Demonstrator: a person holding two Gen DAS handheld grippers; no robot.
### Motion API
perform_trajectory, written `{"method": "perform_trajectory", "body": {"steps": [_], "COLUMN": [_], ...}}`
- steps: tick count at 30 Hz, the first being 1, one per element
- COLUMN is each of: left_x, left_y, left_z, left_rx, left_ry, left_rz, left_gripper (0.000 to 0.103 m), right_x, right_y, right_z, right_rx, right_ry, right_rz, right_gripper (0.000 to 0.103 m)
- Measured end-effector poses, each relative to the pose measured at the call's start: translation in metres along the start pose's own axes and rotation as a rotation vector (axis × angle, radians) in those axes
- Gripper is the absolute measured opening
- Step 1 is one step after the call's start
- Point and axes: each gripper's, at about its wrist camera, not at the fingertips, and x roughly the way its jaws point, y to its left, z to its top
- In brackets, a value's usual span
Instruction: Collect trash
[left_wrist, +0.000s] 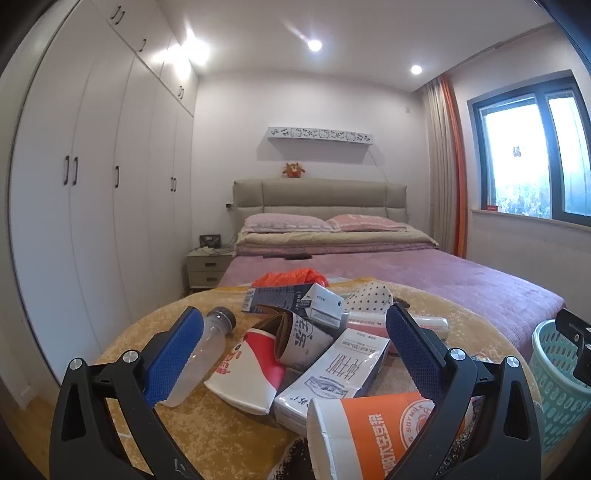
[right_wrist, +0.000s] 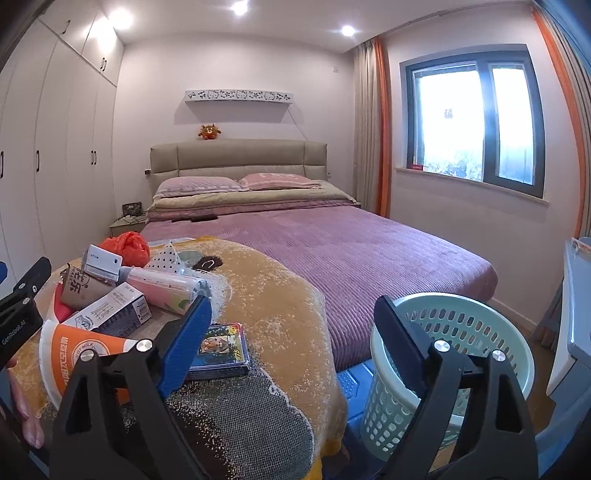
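A heap of trash lies on a yellow blanket (left_wrist: 207, 421) at the foot of the bed: an orange soy-milk cup (left_wrist: 376, 428), a white milk carton (left_wrist: 332, 376), a red-and-white cup (left_wrist: 251, 373), a clear plastic bottle (left_wrist: 199, 354), a brown paper cup (left_wrist: 299, 339) and an orange plastic bag (left_wrist: 291, 277). My left gripper (left_wrist: 295, 350) is open above the heap, holding nothing. My right gripper (right_wrist: 291, 325) is open and empty, between a small card box (right_wrist: 221, 350) on the blanket and a pale green basket (right_wrist: 450, 365) on the floor.
The basket also shows at the right edge of the left wrist view (left_wrist: 557, 391). The purple bed (right_wrist: 332, 243) stretches beyond. White wardrobes (left_wrist: 92, 192) line the left wall. A nightstand (left_wrist: 207, 269) stands by the headboard. A grey-white unit (right_wrist: 576, 317) stands at far right.
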Motion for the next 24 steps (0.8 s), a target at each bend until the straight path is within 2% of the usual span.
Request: {"method": "perform_trajectory", "body": {"steps": [24], "left_x": [0.0102], "left_y": [-0.0008], "left_z": [-0.0046], "left_rx": [0.008], "left_ry": [0.012], "left_rz": [0.000], "left_gripper": [0.096], "right_x": [0.0043], "right_y": [-0.0065], "right_z": [-0.0002], "right_rx": [0.031], "right_ry": [0.023], "right_rz": [0.013], "right_gripper": [0.084]}}
